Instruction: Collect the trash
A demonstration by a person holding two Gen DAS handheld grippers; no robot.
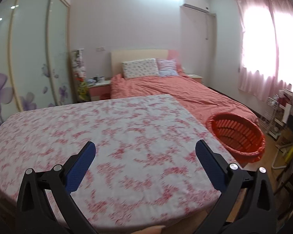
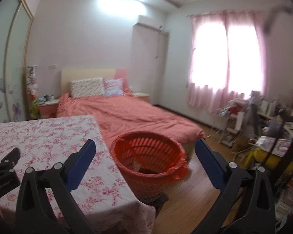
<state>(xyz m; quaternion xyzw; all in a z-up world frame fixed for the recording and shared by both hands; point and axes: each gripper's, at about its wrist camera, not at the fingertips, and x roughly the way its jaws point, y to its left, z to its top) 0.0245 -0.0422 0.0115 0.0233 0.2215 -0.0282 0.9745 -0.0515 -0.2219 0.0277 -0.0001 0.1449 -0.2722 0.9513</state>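
Note:
An orange-red slatted basket [image 2: 148, 161] lined with a bag stands on the wood floor right of the table; something pale lies at its bottom. It also shows in the left wrist view [image 1: 238, 134]. My left gripper [image 1: 145, 150] is open and empty above the table with the pink floral cloth [image 1: 107, 128]. My right gripper [image 2: 145, 150] is open and empty, held over the table's right edge and the basket. The left gripper's black body [image 2: 4, 173] shows at the left edge of the right wrist view. No trash shows on the table.
A bed with a salmon cover [image 2: 130, 115] lies behind the table. A wardrobe with sliding glass doors [image 1: 29, 58] stands left. Cluttered racks and a desk [image 2: 263, 136] fill the right side under a pink-curtained window. Wood floor [image 2: 193, 191] lies right of the basket.

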